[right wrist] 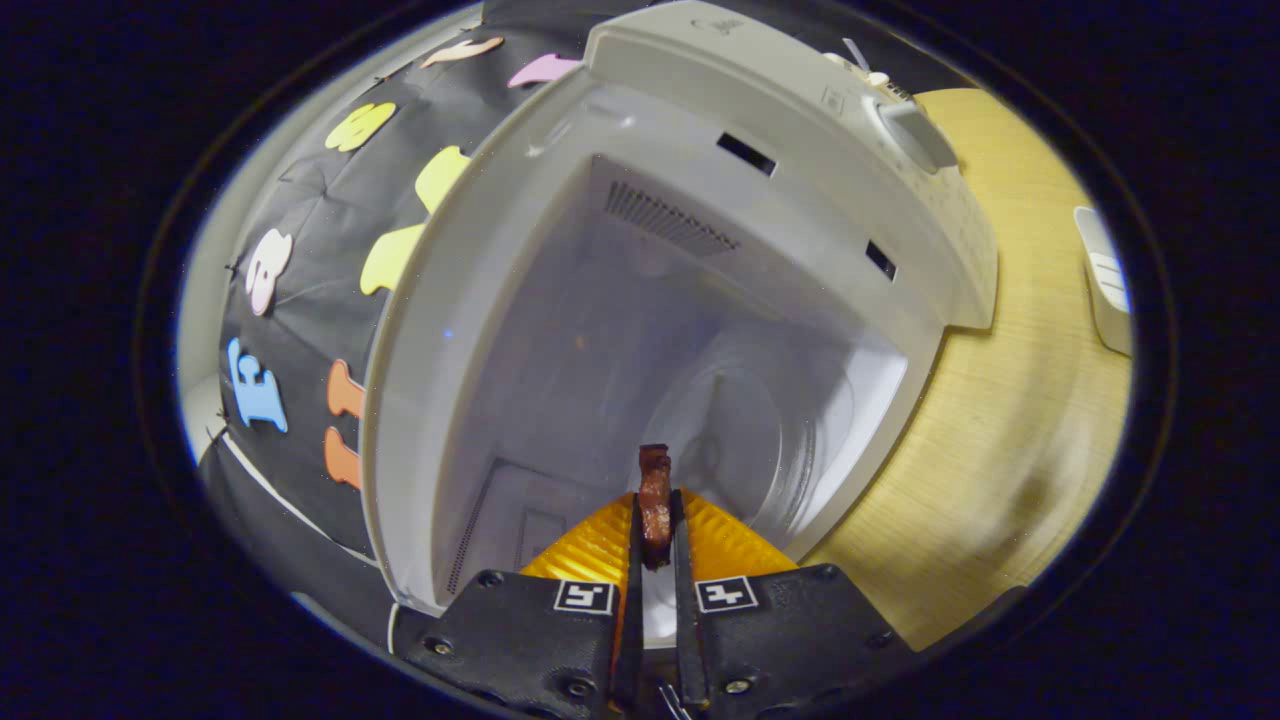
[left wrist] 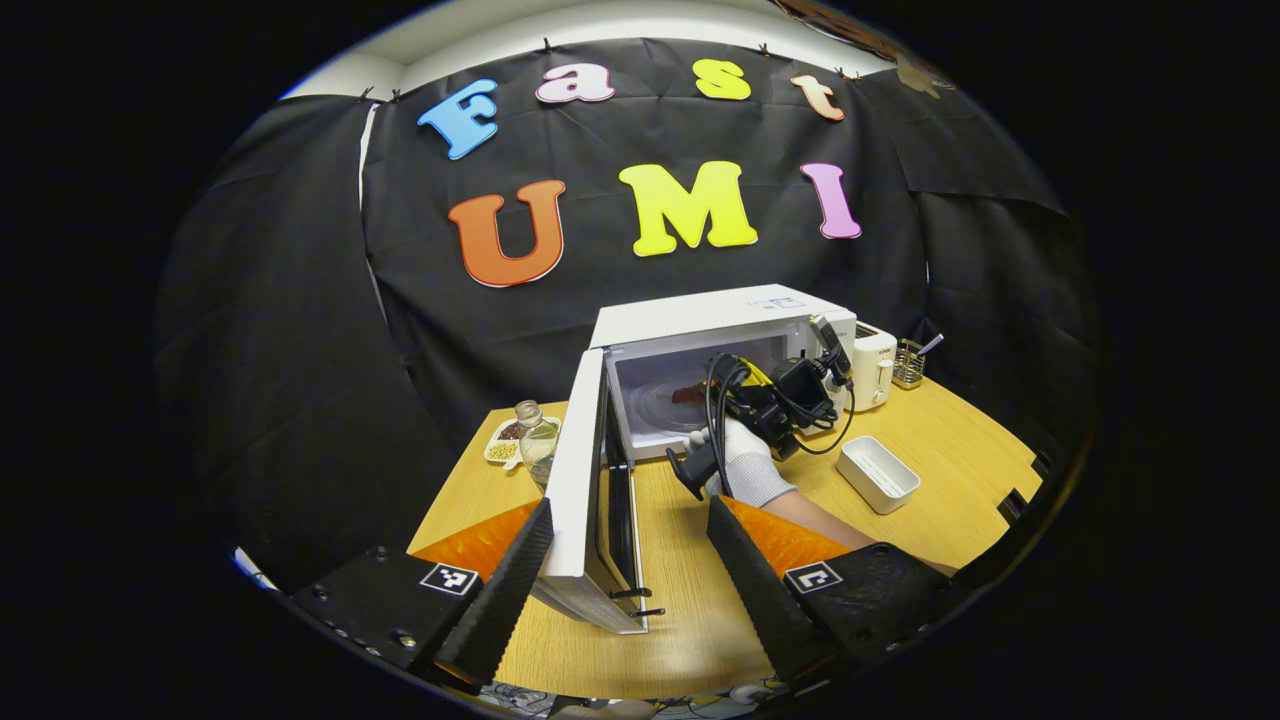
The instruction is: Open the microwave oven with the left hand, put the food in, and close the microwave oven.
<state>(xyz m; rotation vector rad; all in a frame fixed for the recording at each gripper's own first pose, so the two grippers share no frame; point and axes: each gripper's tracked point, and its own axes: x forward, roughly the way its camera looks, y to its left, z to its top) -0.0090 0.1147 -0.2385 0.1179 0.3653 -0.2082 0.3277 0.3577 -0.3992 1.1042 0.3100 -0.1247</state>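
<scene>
In the left gripper view we see the white microwave oven point(left wrist: 720, 320) on the wooden desk point(left wrist: 960, 470), its door point(left wrist: 580, 480) swung wide between our left gripper's point(left wrist: 630, 560) spread, empty fingers. A gloved hand point(left wrist: 745, 460) holds the right gripper point(left wrist: 765, 395) at the oven's mouth. In the right gripper view, that gripper point(right wrist: 655, 530) has its fingers clenched on a dark reddish piece of food point(right wrist: 655, 500), held inside the cavity above the glass turntable point(right wrist: 760, 430). A white tray point(left wrist: 878, 473) sits on the desk near the oven.

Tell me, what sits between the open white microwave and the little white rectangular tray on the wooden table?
In the left gripper view, a gloved hand with the right gripper, between microwave and tray.
</scene>
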